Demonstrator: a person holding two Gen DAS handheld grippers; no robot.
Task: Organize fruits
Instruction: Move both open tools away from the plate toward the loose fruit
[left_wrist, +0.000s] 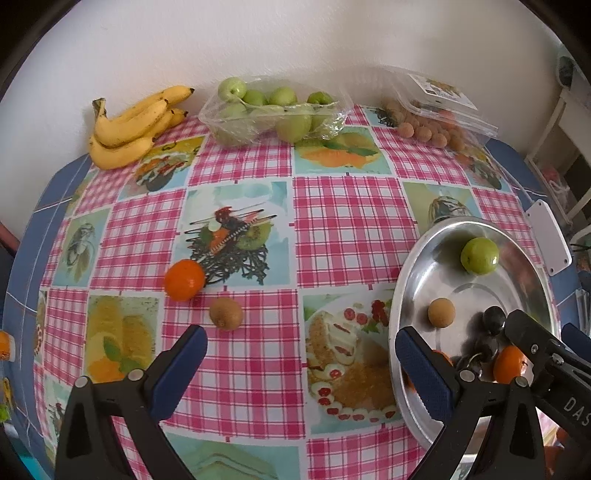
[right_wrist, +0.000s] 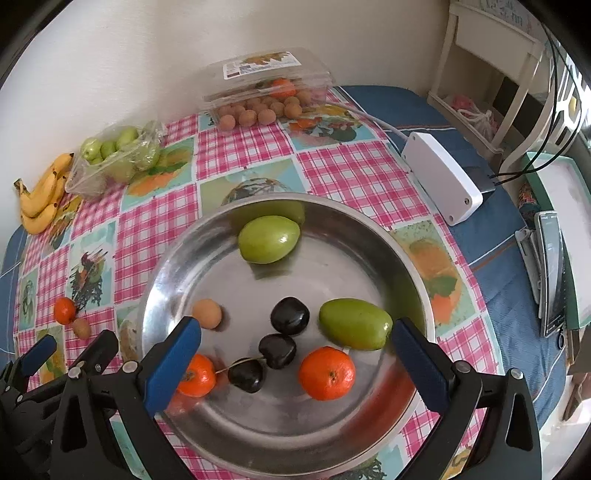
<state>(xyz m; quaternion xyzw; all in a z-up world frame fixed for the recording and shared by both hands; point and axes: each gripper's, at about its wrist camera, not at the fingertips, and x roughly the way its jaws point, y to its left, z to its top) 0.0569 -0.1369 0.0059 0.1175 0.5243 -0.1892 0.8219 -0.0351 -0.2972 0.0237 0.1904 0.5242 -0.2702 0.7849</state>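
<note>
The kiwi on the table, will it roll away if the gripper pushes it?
Probably a little. The kiwi is rounded and lies loose on the flat tablecloth, so it may wobble off. Its fuzzy-looking skin should grip well. The orange close behind might stop it.

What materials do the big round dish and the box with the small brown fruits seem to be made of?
The dish looks like polished metal, probably steel or aluminium: it is silver-grey and mirrors the fruits inside it. The box looks like thin clear plastic: the fruits show through its glossy, ribbed walls and it carries a printed label. Neither material can be told for certain from the pictures.
</note>
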